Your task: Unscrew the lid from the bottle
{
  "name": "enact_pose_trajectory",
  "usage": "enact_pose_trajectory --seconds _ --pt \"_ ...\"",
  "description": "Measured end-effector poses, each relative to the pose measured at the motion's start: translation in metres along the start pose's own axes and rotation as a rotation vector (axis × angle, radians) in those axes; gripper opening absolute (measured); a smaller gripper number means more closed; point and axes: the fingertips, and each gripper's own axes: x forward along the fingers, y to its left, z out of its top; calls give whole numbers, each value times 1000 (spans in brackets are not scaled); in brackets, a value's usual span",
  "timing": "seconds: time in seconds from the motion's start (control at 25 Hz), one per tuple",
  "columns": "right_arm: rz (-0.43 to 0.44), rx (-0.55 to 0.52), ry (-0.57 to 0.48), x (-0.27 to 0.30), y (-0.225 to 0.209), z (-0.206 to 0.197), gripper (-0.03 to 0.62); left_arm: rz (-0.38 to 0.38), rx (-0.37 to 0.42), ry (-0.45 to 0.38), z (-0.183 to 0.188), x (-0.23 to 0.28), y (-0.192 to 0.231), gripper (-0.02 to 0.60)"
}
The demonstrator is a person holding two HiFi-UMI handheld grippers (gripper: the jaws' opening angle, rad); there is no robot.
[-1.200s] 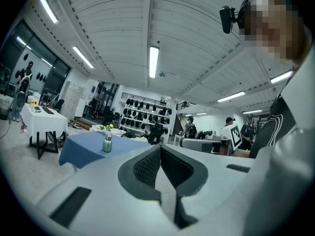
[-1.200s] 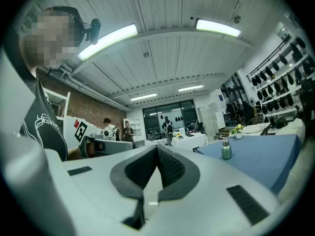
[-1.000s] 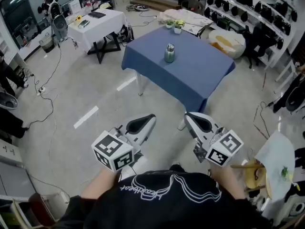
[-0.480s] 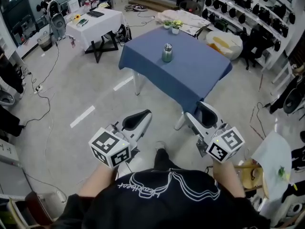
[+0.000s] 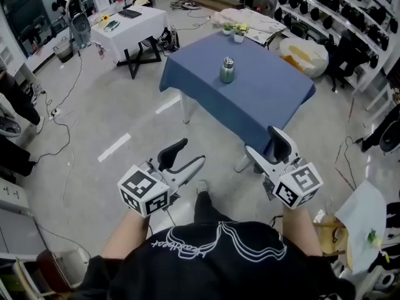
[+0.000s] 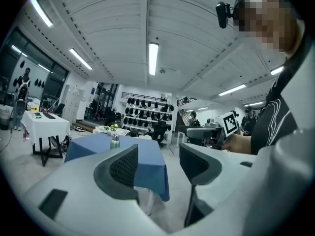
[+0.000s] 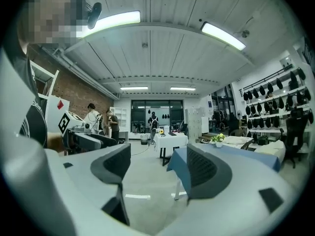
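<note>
Evidently, both claws are now released. The left claw (image 5: 185,154) and the right claw (image 5: 265,146) are seen clenched in the head view a second ago. Their jaws have just been opening, and only floor and distant furniture is seen between them in either gripper view. As nothing is carried, the opening is judged to be preparation for a grasp. A shoe (image 5: 201,187), absent a second ago, is now noted between the claws, which suggests that a step forward is being taken.

The bottle (image 5: 227,71) is recorded upright on the blue-clothed bench (image 5: 269,102), at about 12 o'clock from the claws and well apart from them. It is placed toward the 11 o'clock side of the bench top, with nothing touching it. Its lid (image 5: 228,60) is fitted, so no unscrewing is begun. The approach is judged to be the step in hand, with one claw later required on the body and the other on the lid.

Two potted plants (image 5: 236,31) are noted at the bench's far corner, beyond the bottle. A white bench (image 5: 128,27) is placed at 10 o'clock, cables (image 5: 62,105) are trailed over the floor at 9 to 10 o'clock, and shelving (image 5: 337,17) is ranged at 1 to 2 o'clock. No obstacle is seen on the floor ahead. The bench's near corner, at 1 o'clock, is what is met first.
</note>
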Motion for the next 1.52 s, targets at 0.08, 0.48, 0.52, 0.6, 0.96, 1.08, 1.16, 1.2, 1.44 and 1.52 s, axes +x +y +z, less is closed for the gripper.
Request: enact_pose_trajectory --seconds 0.08,0.48,0.52,0.6,0.96,1.08,1.16,1.2,1.44,1.52 --pt "-15 9 0 18 -14 -4 359 -5 0 21 -6 9 18 267" --pt "-75 70 39 121 -116 -41 374 -76 -15 109 -32 109 123 295" --pt "-80 79 46 132 -128 -44 374 -86 -19 117 -33 123 135 295" --pt "-91 93 59 153 -151 -49 377 -101 -18 141 -35 152 160 295" --pt "-125 111 95 221 -225 -58 380 -127 29 201 -38 255 245 293" --pt "-138 106 88 231 -233 -54 382 -132 33 219 -42 278 266 294" --pt "-146 96 86 233 -234 -53 382 -131 43 232 -47 293 278 295" --pt "-150 91 88 234 -235 -53 382 -132 51 237 -49 300 282 293" --pt "-192 92 108 236 -243 -56 383 -175 132 298 -66 345 302 313" --pt "-208 94 122 239 -247 -59 385 -185 134 322 -75 359 312 325"
